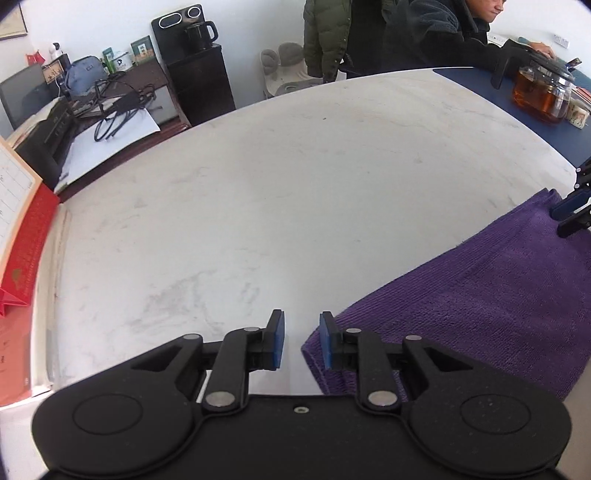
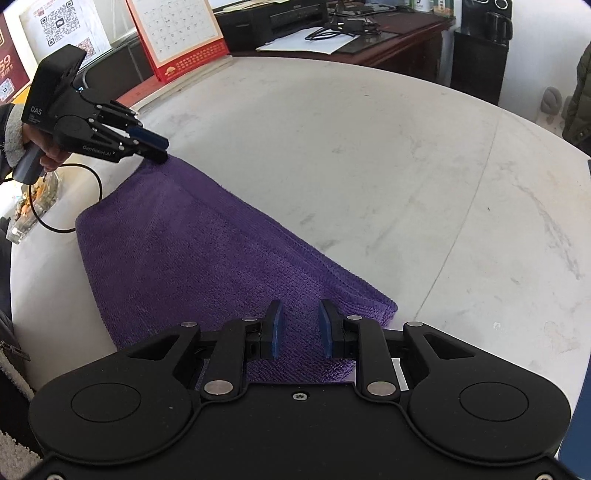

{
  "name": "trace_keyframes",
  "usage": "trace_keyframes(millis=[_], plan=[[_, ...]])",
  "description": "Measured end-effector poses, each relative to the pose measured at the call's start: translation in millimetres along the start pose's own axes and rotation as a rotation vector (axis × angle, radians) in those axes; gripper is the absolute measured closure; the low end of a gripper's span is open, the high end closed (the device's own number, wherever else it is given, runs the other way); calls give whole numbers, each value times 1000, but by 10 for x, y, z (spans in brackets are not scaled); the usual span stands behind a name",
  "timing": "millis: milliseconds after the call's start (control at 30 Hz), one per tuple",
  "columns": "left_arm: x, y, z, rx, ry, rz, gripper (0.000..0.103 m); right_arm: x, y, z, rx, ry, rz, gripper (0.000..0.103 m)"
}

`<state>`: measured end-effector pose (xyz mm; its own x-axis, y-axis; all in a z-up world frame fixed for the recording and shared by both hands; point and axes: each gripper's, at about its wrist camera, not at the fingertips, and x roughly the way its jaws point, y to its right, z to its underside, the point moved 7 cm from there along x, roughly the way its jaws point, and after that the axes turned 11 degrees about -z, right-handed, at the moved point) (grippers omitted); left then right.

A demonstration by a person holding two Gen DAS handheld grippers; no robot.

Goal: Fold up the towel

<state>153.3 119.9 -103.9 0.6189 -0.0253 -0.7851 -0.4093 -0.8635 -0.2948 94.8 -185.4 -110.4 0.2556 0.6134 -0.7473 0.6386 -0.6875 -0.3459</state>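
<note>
A purple towel (image 2: 207, 258) lies folded in layers on the white round table (image 2: 406, 166). My right gripper (image 2: 300, 328) hovers over the towel's near end. Its blue pads stand a little apart, and only the cloth below shows in the gap. My left gripper (image 2: 157, 149), held in a hand, has its tips at the towel's far corner. In the left wrist view the left gripper (image 1: 302, 341) is open over bare table, and the towel (image 1: 498, 295) has its corner just beside the right-hand pad. The right gripper (image 1: 570, 214) shows at the right edge, over the towel's other end.
A glass teapot (image 1: 543, 92) of amber tea stands on a blue surface at the back right, by a seated person's sleeve (image 1: 443, 33). A red desk calendar (image 2: 184, 40) and a cluttered desk (image 1: 122, 96) border the table. A black cable (image 2: 55, 206) loops off the table's edge.
</note>
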Motion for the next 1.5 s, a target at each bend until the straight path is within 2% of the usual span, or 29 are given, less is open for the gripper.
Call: trace_keyframes(millis=[267,467,567,667,767,833,933,1033,1200,1333,1500], plan=[[-328,243,-73,30,50,40,84,1,5,3,-6,1,2,82],[-755,400,166,26,35,41,84,2,-37,-1,-29,-3,25,82],[-924,527,300,10,30,63,82,-115,-206,-96,-90,22,24,82],[-874,759,423,14,14,94,82,-179,-467,-161,-139,34,-32,82],[-712,893,516,-8,-8,85,82,-110,-736,-85,-175,-22,-98,82],[-596,916,570,-68,-26,90,82,-62,-793,36,-175,-67,-77,82],[-512,937,624,-136,-12,86,82,-44,-678,174,-84,-82,-24,82],[-496,938,617,-178,-11,82,82,-6,-571,259,-57,-94,7,82],[-426,1013,485,-180,5,91,82,-5,-495,226,-126,-97,28,84],[-360,1056,356,-184,20,103,81,-30,-287,138,-124,-84,59,84],[-389,1044,307,-132,13,83,81,-128,-118,8,-106,-54,125,84]])
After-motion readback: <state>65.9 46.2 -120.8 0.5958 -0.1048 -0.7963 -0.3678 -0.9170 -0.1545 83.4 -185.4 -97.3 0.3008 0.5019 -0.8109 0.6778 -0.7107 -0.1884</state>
